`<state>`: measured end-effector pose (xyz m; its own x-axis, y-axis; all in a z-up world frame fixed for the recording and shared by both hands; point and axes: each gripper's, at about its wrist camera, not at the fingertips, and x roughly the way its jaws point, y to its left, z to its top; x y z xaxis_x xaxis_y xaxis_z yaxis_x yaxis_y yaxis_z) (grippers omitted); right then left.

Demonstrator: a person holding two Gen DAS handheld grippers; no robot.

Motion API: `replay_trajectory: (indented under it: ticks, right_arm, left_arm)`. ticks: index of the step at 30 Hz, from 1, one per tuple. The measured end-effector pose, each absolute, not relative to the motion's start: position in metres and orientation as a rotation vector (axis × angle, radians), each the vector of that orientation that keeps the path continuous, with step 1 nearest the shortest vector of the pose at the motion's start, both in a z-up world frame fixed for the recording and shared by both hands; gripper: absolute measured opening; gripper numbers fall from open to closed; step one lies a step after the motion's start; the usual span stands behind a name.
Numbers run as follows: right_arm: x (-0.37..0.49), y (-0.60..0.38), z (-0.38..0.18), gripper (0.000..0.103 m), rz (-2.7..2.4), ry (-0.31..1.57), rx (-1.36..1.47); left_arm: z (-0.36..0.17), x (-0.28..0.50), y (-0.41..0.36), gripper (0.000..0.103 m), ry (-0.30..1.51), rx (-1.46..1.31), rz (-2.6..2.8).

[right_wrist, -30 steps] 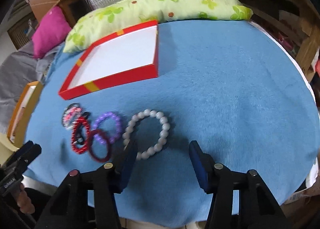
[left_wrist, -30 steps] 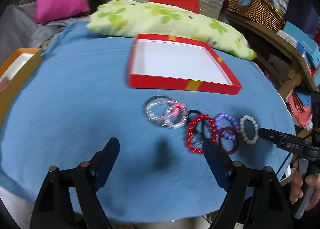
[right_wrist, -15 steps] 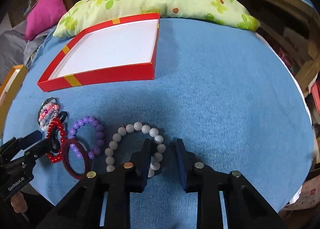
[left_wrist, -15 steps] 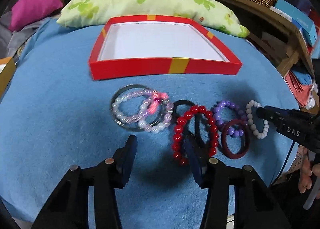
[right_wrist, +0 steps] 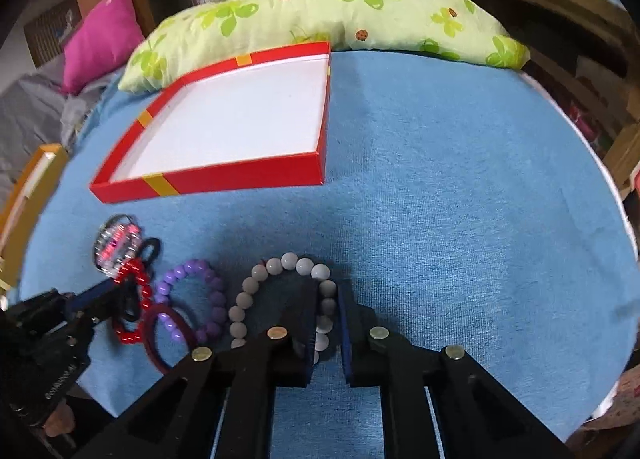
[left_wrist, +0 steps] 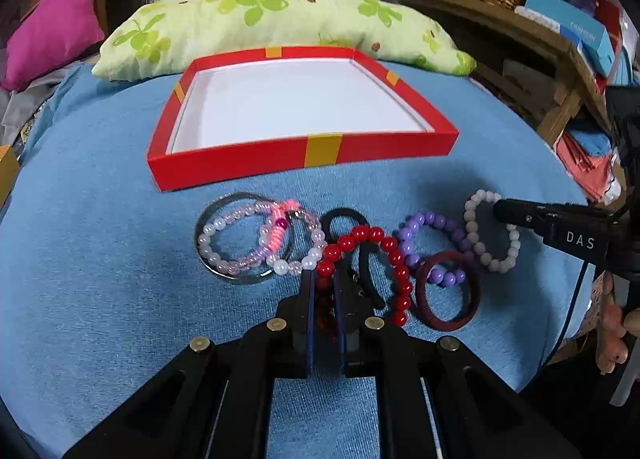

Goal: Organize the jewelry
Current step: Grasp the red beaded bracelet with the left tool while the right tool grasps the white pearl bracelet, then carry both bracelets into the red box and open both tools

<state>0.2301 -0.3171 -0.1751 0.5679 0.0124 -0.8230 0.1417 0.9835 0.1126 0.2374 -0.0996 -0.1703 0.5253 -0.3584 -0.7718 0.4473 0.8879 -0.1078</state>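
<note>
On the blue-covered counter (left_wrist: 100,259), just in front of the red box (left_wrist: 248,169), the bracelets lie in a tangled row, and both grippers are down on it at once. The left gripper (left_wrist: 323,287) has its fingers closed tight on the near arc of the red bead bracelet (left_wrist: 394,255); the right gripper (right_wrist: 329,311) has its fingers pinched on the right side of the white bead bracelet (right_wrist: 276,267), at the right end of the row.

The red box is empty, so I'd judge both pieces are about to be lifted and carried into it. The red strand overlaps a black band (left_wrist: 362,259) and touches the clear bead bracelet (left_wrist: 224,265), so a slow, straight-up lift would be wise, watching that neither neighbour hitches a ride. The white one touches the purple bead bracelet (left_wrist: 434,221) but looks freer. Grips on single beads can roll, so I would keep the squeeze firm.

Between each pair of fingers the held beads are mostly hidden, and I cannot tell how many each gripper has caught. Whether the black band is threaded through the red strand or merely under it is unclear. A dark maroon ring (left_wrist: 448,315) covers part of the purple beads.
</note>
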Motion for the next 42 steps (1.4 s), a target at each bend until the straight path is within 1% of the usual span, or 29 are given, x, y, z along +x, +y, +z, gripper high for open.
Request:
replay_trajectory:
  ticks: [7, 16, 19, 23, 27, 31, 34, 42]
  right_arm:
    - [0.220, -0.322, -0.155, 0.011, -0.018, 0.869, 0.248]
    - [0.223, -0.313, -0.119, 0.011, 0.056, 0.737, 0.285]
    - [0.239, -0.310, -0.100, 0.011, 0.090, 0.675, 0.307]
    - [0.272, -0.309, -0.091, 0.011, 0.115, 0.657, 0.338]
    - [0.324, -0.305, -0.098, 0.011, 0.133, 0.695, 0.380]
    - [0.367, -0.301, -0.112, 0.011, 0.131, 0.732, 0.385]
    - [0.398, -0.301, -0.118, 0.011, 0.133, 0.747, 0.399]
    - [0.460, -0.307, -0.128, 0.011, 0.150, 0.766, 0.427]
  left_arm:
    - [-0.148, 0.233, -0.079, 0.009, 0.841, 0.037, -0.494]
    - [-0.098, 0.232, -0.071, 0.009, 0.748, -0.013, -0.562]
    - [-0.072, 0.250, -0.072, 0.010, 0.702, -0.020, -0.562]
    - [-0.048, 0.296, -0.078, 0.009, 0.647, -0.043, -0.537]
    - [-0.058, 0.344, -0.084, 0.010, 0.664, -0.088, -0.514]
    - [-0.086, 0.395, -0.087, 0.010, 0.745, -0.118, -0.466]
    - [-0.094, 0.417, -0.092, 0.010, 0.769, -0.125, -0.452]
    - [-0.089, 0.464, -0.114, 0.010, 0.754, -0.109, -0.501]
